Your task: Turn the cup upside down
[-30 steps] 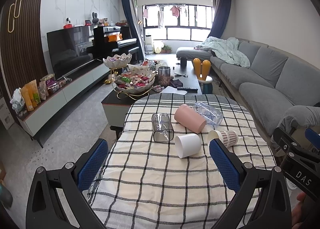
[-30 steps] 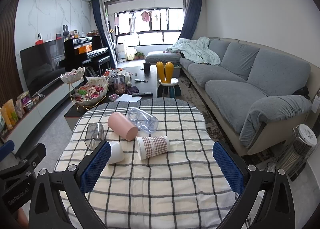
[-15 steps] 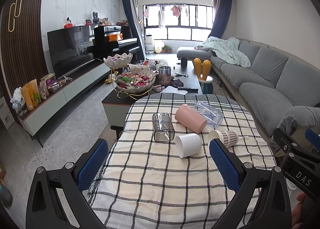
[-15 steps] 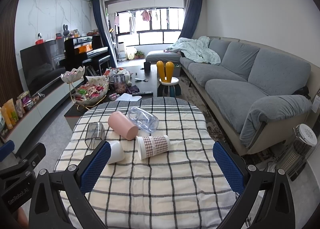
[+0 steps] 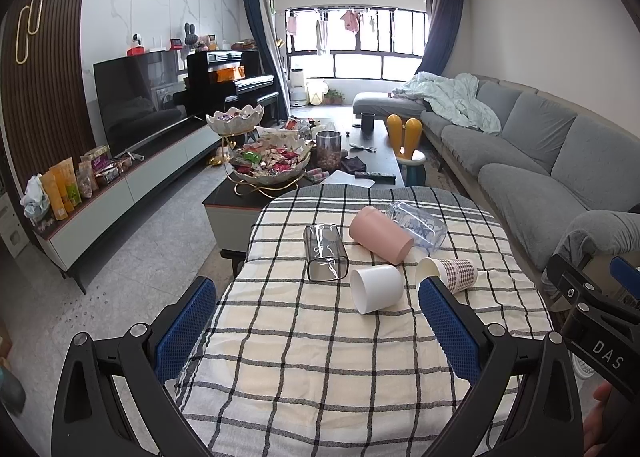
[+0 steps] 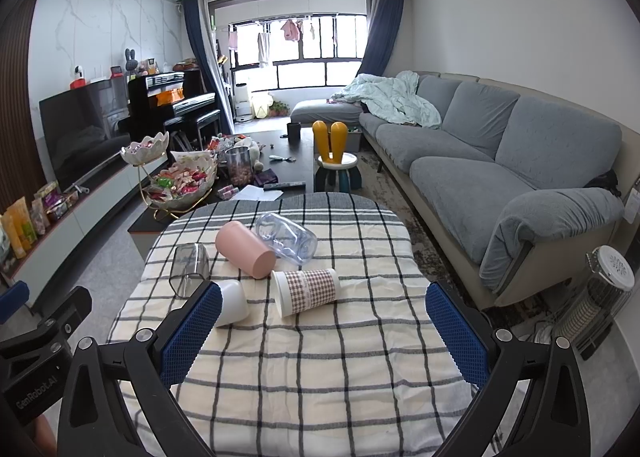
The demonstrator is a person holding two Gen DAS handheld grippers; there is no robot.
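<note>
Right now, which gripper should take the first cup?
Left, probably. The left gripper is open, with the white cup lying centred ahead of it. In the right wrist view that cup sits half-hidden behind a finger.

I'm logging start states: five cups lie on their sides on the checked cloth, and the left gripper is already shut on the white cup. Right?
Not quite. The left gripper is open and holds nothing; the white cup lies untouched on the checked cloth, as the left wrist view shows. The five cups do lie on their sides.

Both wrist cams sat low at the tabletop's [image 5: 320, 357] near edge, facing the window, left one further left, sharing the tipped cups [image 6: 306, 291] mid-frame.
</note>
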